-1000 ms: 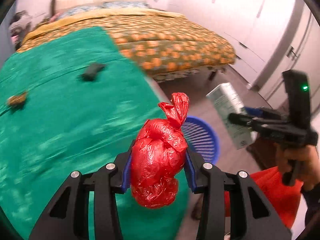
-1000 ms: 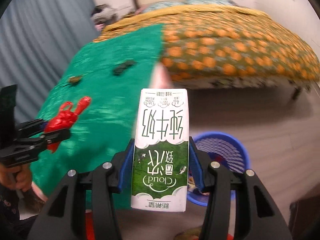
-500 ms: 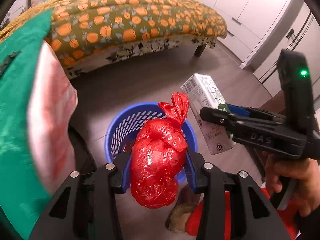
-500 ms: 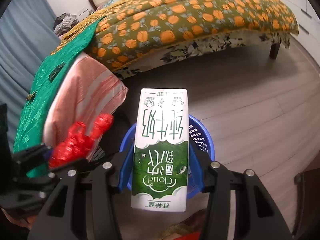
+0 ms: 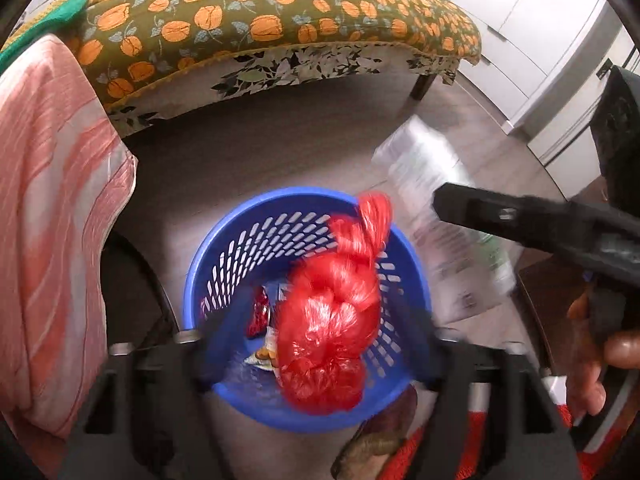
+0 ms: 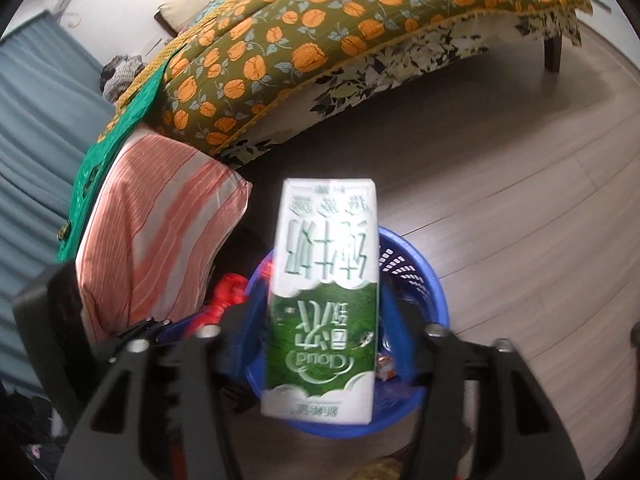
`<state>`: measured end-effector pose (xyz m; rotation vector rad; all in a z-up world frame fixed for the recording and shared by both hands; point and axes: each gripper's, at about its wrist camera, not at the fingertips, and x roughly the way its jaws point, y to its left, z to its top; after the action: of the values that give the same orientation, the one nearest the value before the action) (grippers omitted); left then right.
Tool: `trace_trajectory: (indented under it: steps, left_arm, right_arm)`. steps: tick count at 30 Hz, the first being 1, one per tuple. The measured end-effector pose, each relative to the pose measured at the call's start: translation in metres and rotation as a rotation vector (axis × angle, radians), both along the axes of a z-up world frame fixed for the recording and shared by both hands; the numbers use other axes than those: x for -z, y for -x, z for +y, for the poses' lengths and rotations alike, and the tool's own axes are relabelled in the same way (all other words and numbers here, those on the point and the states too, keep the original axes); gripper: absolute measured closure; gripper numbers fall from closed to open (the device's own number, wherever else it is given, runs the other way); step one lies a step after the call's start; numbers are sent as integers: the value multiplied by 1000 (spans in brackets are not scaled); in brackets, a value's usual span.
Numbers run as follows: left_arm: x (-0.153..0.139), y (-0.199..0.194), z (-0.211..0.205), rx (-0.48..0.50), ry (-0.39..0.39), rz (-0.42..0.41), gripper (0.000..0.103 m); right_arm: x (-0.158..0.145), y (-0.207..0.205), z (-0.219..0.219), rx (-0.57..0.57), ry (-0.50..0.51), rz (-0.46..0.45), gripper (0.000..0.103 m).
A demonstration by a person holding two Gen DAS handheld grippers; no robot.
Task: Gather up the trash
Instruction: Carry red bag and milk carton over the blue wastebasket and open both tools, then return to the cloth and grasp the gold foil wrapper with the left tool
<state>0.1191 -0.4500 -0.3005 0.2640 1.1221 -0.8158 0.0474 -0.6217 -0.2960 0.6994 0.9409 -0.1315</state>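
Both claws are opening over the bin (image 5: 224, 256): left claw (image 5: 320, 340) frees the red bag (image 5: 332, 320), right claw (image 6: 320, 328) frees the carton (image 6: 324, 280); held before, both should drop in.

1. Knotted bag (image 5: 332, 320): bright red, glossy.
2. Basket (image 5: 224, 264): blue, slotted walls.
3. Carton (image 6: 326, 292): white upper half, dark green lower half, green print, white cloud edge.
4. Bedspread (image 5: 256, 20): olive green with orange fruit pattern, teal leaves; skirt cream with dark leaves.
5. Striped cloth (image 6: 160, 216): pink-orange and white stripes.
6. Green cloth (image 6: 116, 136): emerald.
7. Floor (image 6: 520, 208): grey-brown wood planks.
8. Curtain (image 6: 36, 120): grey-blue.
9. Both tongs, left (image 5: 316, 356) and right (image 6: 324, 336): black, blue pads.
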Motion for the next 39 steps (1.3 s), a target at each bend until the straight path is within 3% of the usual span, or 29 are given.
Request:
trace_trajectory:
  steps: [3, 8, 10, 14, 19, 22, 26, 34, 39]
  left_arm:
    - [1, -1, 3, -22, -7, -3, 21]
    - [-20, 13, 15, -32, 23, -7, 15]
    - [-38, 25, 23, -21, 64, 3, 14]
    - [-88, 52, 45, 33, 157, -11, 10]
    - [-143, 67, 101, 58, 224, -86, 7]
    - [-162, 62, 149, 9, 219, -134, 6]
    - [-169, 46, 216, -95, 166, -203, 5]
    - [-154, -2, 349, -339, 35, -251, 6]
    - [-151, -36, 405, -456, -31, -267, 6]
  right_arm:
    - [-6, 3, -7, 30, -2, -20, 26]
    - [-31, 12, -6, 86, 153, -42, 23]
    - [-42, 15, 0, 113, 247, -45, 14]
    - [-70, 22, 19, 141, 424, -95, 14]
    - [-93, 28, 44, 117, 526, -178, 13]
    - [-98, 20, 72, 65, 579, -179, 13]
    - [-113, 1, 142, -81, 612, -207, 13]
    - [-139, -54, 310, -442, 606, -265, 13]
    - [-130, -108, 372, -544, 578, -214, 13]
